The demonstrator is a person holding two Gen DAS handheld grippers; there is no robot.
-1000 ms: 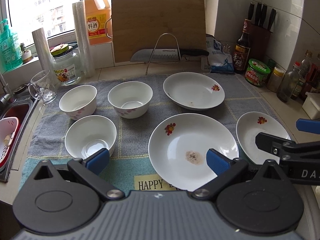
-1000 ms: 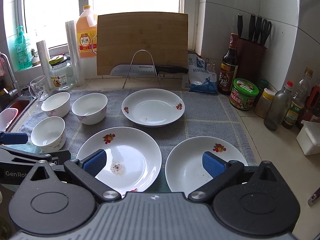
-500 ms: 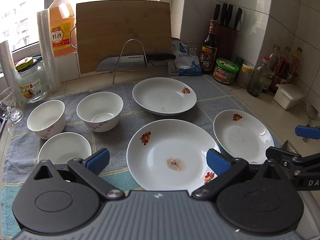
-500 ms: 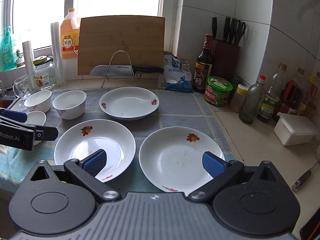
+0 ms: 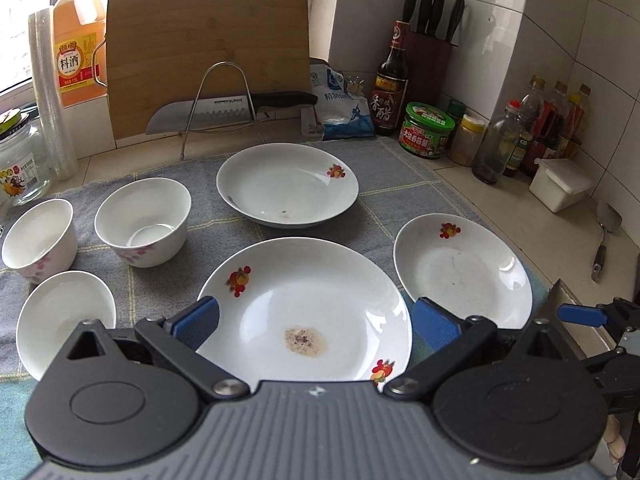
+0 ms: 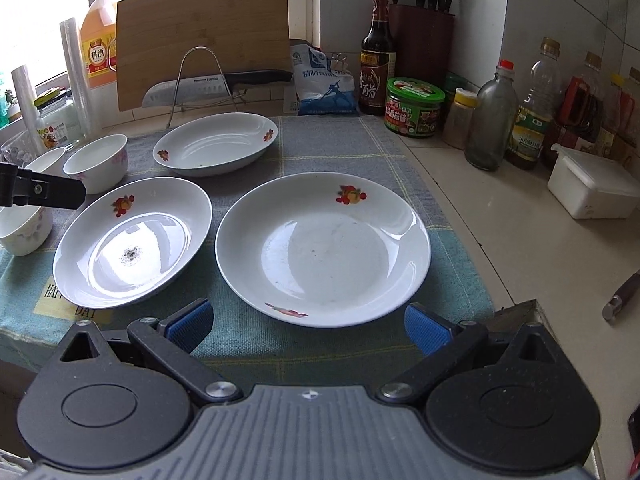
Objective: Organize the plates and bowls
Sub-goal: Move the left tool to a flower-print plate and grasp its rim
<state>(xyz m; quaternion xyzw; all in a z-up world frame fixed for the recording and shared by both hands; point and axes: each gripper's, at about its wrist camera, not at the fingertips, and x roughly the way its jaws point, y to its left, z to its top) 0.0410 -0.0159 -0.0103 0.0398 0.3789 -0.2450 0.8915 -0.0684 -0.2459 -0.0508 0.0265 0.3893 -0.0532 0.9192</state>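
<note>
Three white plates with fruit prints lie on a grey-green towel (image 5: 404, 168): a stained near plate (image 5: 304, 312), a right plate (image 5: 464, 272) and a far plate (image 5: 286, 184). Three white bowls (image 5: 142, 220) (image 5: 40, 232) (image 5: 66, 320) stand at the left. My left gripper (image 5: 314, 322) is open and empty above the near plate's front rim. My right gripper (image 6: 308, 326) is open and empty just in front of the right plate (image 6: 322, 248). The stained plate (image 6: 132, 240) and the far plate (image 6: 216, 144) lie to its left.
A cutting board (image 5: 208, 52), a knife on a wire rack (image 5: 224, 110), a salt bag (image 5: 344, 108), sauce bottles (image 5: 390, 84), jars (image 5: 428, 130) and a white box (image 5: 560, 184) line the back and right. A spatula (image 5: 604, 236) lies at the right. The counter edge is close in front.
Both grippers have swung to the right and moved closer to the plates. The right gripper now faces the right plate. Both stay open and empty.
</note>
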